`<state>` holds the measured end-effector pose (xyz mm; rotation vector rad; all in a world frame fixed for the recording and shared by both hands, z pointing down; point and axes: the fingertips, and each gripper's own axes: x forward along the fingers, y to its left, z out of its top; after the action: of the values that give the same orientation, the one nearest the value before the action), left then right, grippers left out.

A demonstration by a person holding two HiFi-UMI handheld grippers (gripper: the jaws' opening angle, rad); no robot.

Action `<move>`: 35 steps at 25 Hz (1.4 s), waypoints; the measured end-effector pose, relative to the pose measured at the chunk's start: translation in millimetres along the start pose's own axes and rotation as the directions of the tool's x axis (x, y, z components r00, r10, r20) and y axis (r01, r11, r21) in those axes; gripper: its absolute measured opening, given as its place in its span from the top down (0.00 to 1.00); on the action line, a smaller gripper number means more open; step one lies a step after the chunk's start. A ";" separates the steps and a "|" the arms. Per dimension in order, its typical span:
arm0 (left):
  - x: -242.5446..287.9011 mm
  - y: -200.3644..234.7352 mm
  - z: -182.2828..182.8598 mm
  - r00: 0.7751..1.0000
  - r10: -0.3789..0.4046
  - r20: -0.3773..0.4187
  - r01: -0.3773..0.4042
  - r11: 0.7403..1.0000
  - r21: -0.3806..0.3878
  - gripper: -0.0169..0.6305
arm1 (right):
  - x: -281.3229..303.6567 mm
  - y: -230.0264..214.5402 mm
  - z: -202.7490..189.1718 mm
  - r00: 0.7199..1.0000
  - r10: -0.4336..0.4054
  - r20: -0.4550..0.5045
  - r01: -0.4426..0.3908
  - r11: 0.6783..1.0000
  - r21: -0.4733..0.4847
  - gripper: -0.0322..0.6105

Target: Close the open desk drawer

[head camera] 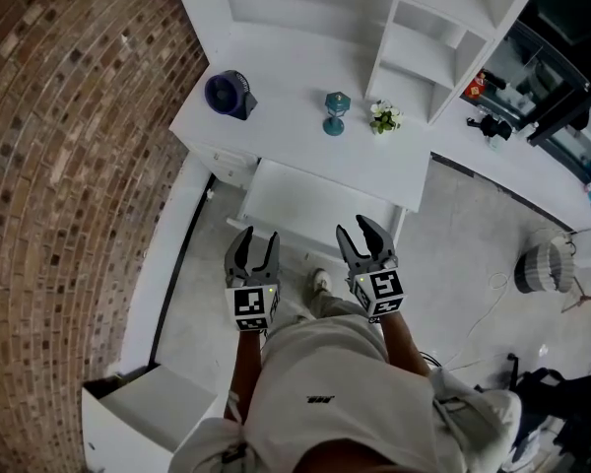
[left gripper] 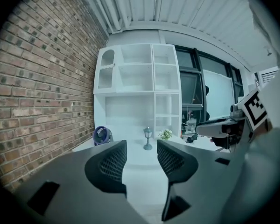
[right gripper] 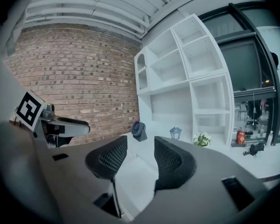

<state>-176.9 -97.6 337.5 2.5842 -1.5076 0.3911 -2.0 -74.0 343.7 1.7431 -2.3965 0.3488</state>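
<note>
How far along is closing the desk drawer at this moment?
Done: nothing yet. The drawer stands pulled out from under the desk. In hand: the left tongs and right tongs are held at its front edge, both open and empty. Whether they touch it cannot be told. Left: meet the drawer front and push it fully in.
</note>
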 end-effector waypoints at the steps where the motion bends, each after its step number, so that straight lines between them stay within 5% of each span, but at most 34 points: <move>1: 9.2 -2.5 1.3 1.000 -0.004 -0.004 0.004 1.000 0.003 0.64 | 3.5 -7.7 -0.2 1.000 -0.006 0.000 0.006 1.000 0.008 0.66; 13: 103.8 -28.3 -25.4 0.991 -0.099 -0.093 0.102 0.994 0.037 0.64 | 25.5 -81.8 -44.5 0.980 -0.187 -0.065 0.193 0.975 0.108 0.66; 19: 132.0 -35.7 -63.4 0.967 -0.208 -0.147 0.215 0.976 0.034 0.64 | 16.9 -94.4 -95.1 0.936 -0.328 -0.128 0.342 0.933 0.112 0.66; 27: 138.1 -35.3 -107.2 0.904 -0.381 -0.194 0.396 0.917 0.044 0.64 | -5.7 -73.2 -140.5 0.845 -0.492 -0.209 0.516 0.853 0.079 0.66; 35: 126.3 -18.9 -157.3 0.897 -0.391 -0.208 0.408 0.912 0.045 0.64 | -24.6 -42.9 -183.9 0.776 -0.567 -0.276 0.603 0.796 0.062 0.66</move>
<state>-126.3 -157.0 524.6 2.7342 -0.8813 0.6462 44.7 -12.9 518.0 2.2439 -1.5746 0.6135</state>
